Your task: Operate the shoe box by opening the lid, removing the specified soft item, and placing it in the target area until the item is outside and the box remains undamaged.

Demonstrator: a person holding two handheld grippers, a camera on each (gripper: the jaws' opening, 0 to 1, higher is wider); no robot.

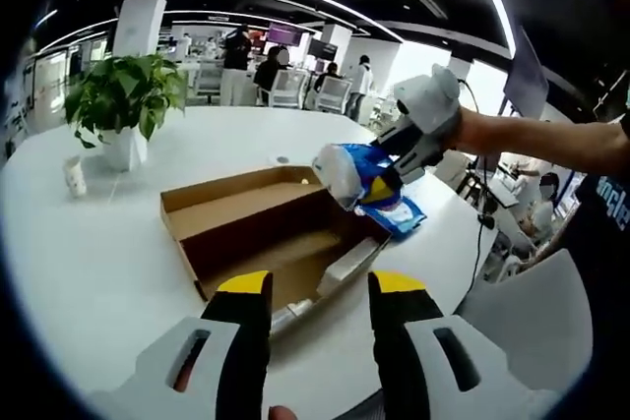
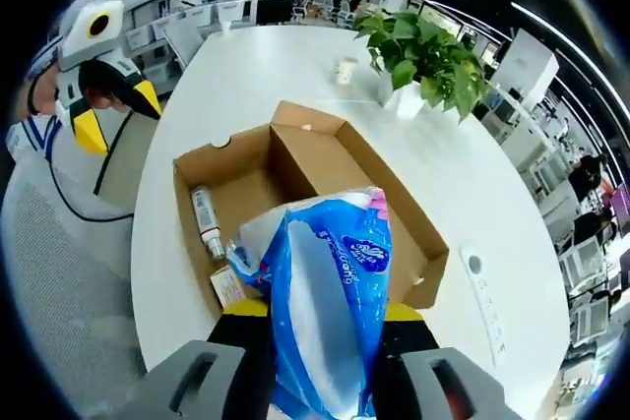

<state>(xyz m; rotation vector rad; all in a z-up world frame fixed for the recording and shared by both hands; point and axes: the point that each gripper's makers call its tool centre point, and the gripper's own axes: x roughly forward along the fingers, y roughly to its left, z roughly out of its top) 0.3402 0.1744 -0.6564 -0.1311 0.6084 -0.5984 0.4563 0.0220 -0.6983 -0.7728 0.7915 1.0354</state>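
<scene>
Hard to make out in the right gripper view: the lower end of the blue-and-white soft pack (image 2: 330, 312), which runs down between the jaws and hides their tips. Print on the pack too small to read. Small carton (image 2: 227, 285) at the near box corner partly covered by the pack.

Right claw (image 2: 325, 327) pinched on the soft pack, yellow-tipped jaws pressed against its sides. In the left gripper view, right claw (image 1: 379, 179) carrying the pack (image 1: 369, 184) in the air over the far right corner of the open shoe box (image 1: 266, 228), clear of its floor. A person's forearm (image 1: 532, 135) behind it, cut off at the edge.

Left claw (image 1: 320, 292) spread wide, holding nothing, poised above the near box edge; contact with the cardboard not certain. Left claw (image 2: 113, 105) off to the side of the white surface (image 2: 256, 76), apart from the box (image 2: 295, 174).

Inside the box, a small bottle (image 2: 205, 221) lying along the wall. Potted plant (image 1: 123, 100) and a small cup (image 1: 74, 176) on the surface (image 1: 89, 243) beyond the box.
</scene>
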